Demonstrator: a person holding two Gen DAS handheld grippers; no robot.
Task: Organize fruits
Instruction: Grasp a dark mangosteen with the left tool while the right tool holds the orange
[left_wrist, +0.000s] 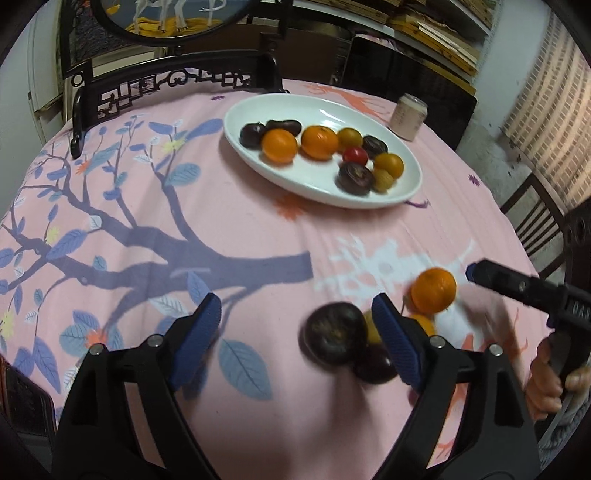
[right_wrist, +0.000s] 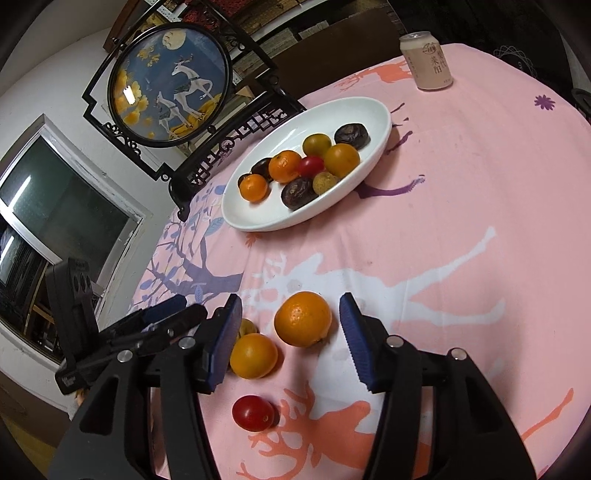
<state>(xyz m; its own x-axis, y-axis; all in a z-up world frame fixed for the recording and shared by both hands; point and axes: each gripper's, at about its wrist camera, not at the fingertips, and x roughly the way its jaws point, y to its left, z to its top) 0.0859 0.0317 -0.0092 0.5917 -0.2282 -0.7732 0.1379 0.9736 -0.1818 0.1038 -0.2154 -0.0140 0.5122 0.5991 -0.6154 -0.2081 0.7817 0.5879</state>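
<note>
A white oval plate holds several oranges, dark purple fruits, yellow fruits and a red tomato. Loose fruit lies near me on the pink cloth. My left gripper is open, with a dark purple fruit between its fingers near the right one, and a second dark fruit beside it. My right gripper is open around a large orange without touching it. A smaller orange, a small yellow fruit and a red tomato lie close by.
A pink drink can stands beyond the plate. A dark carved stand with a round painted screen sits at the table's far edge. A chair back is at the right.
</note>
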